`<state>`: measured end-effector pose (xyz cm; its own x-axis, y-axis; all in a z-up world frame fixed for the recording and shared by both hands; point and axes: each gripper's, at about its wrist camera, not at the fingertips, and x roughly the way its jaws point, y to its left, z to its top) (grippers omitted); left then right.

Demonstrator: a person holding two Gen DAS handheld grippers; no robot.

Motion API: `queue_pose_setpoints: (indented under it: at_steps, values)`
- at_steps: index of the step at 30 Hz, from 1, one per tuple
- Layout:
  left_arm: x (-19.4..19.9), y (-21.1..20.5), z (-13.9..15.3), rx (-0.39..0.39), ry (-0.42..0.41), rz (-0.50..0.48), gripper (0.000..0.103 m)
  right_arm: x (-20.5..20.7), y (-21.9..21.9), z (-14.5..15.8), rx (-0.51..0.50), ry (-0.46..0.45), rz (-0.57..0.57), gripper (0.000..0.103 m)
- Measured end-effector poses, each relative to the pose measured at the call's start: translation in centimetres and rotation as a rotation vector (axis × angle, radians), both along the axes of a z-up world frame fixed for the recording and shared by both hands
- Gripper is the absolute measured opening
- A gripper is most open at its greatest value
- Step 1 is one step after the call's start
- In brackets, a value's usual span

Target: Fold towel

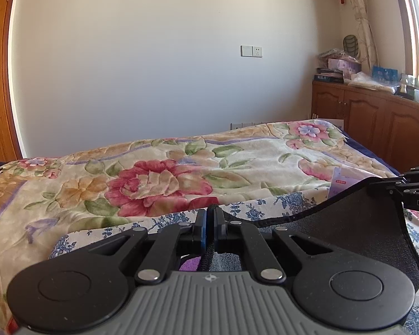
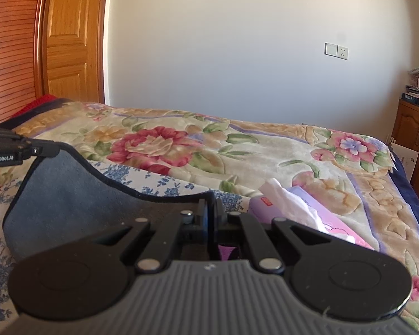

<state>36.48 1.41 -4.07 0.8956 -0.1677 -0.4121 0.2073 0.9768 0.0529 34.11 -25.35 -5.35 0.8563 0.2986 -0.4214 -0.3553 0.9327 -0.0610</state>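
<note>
A dark grey towel with black edging hangs stretched between my two grippers above the bed. My left gripper is shut on one corner of it; the black hem sticks up between the pads. My right gripper is shut on the other corner. The towel sags in a curve between them. In the left wrist view the right gripper shows at the right edge, holding the towel. In the right wrist view the left gripper shows at the left edge.
Below lies a white cloth with blue flowers on a floral blanket that covers the bed. A tissue pack lies at my right. A wooden cabinet with clutter stands far right, a wooden door far left.
</note>
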Motion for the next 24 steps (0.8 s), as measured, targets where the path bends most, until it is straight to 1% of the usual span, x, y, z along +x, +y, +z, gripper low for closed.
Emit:
queue_pose_setpoints:
  at_steps: [5,15,24]
  values:
    - [1.0,0.1,-0.8,0.014,0.007,0.017,0.006,1.0,0.1,-1.1,-0.019,0.014,-0.006,0.005]
    - [3.1,0.7,-3.5,0.043,0.058,0.054,0.006,2.2,0.1,-3.8,-0.059,0.071,-0.033,0.005]
    - [3.9,0.9,-4.9,0.054,0.071,0.055,0.006,2.8,0.1,-4.9,-0.070,0.092,-0.038,0.005]
